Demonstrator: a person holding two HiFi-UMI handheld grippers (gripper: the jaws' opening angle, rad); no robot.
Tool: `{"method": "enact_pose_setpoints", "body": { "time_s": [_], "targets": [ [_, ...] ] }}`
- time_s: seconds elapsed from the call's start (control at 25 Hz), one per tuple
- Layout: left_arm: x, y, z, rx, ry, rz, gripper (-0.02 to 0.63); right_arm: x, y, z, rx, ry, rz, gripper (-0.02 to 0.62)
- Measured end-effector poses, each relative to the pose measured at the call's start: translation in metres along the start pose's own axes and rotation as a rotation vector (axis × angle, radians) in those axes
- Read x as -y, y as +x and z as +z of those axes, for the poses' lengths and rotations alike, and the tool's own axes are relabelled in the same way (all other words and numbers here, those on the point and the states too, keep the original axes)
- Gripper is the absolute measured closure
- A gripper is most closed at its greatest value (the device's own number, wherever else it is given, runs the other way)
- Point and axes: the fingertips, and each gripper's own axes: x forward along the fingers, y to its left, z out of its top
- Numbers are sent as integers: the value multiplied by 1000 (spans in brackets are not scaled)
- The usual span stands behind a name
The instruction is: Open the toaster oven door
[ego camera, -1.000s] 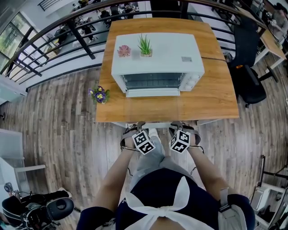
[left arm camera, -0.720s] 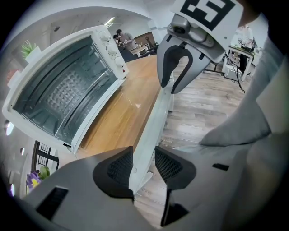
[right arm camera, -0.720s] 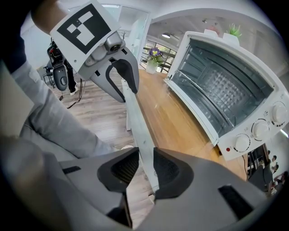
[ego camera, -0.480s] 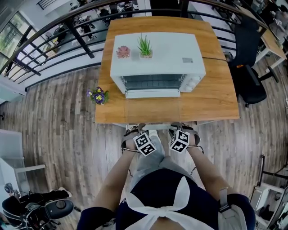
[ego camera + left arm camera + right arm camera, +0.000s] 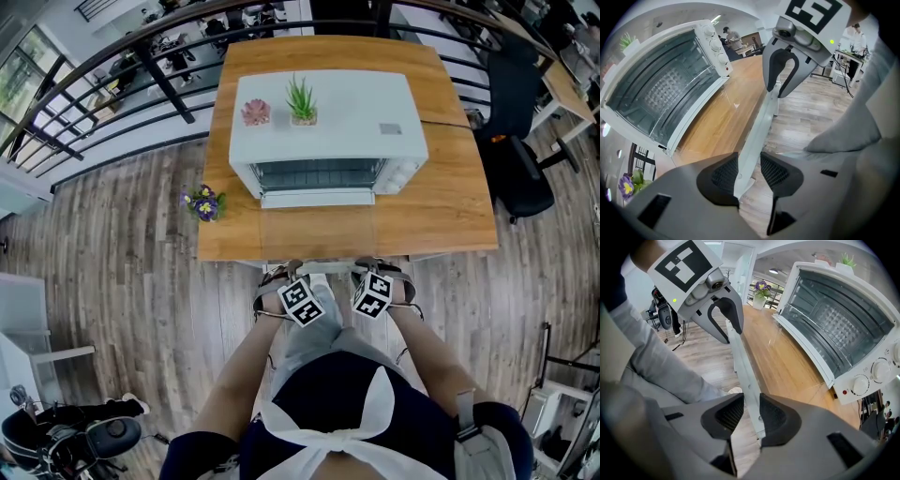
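Observation:
The white toaster oven (image 5: pixel 323 131) stands on the wooden table (image 5: pixel 441 197) with its glass door (image 5: pixel 319 230) folded down level toward me. The door's white handle bar (image 5: pixel 319 263) hangs past the table's near edge. My left gripper (image 5: pixel 281 278) is at the bar's left part. In the left gripper view the bar (image 5: pixel 757 126) runs between the pads (image 5: pixel 724 176) with floor showing beside it, so my left gripper (image 5: pixel 749 159) is open. My right gripper (image 5: pixel 384 273) (image 5: pixel 751 399) has just been opening its jaws. The bar (image 5: pixel 743 364) lies loose between them.
Two small potted plants (image 5: pixel 302 98) (image 5: pixel 257 111) sit on the oven's top. A flower pot (image 5: pixel 204 201) stands at the table's left edge. A black railing (image 5: pixel 141 56) runs behind the table. An office chair (image 5: pixel 520 159) stands to the right.

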Motion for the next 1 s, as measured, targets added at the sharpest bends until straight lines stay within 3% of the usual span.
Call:
{"method": "enact_pose_setpoints", "body": {
  "time_s": [0.44, 0.76, 1.0],
  "targets": [
    [0, 1, 1, -7, -52, -21, 453, 1, -2, 0, 11, 68, 12, 489],
    [11, -12, -5, 8, -243, -139, 410, 4, -17, 2, 90, 202, 14, 495],
    [3, -31, -10, 76, -439, -111, 410, 6, -35, 6, 168, 308, -6, 503]
  ]
}}
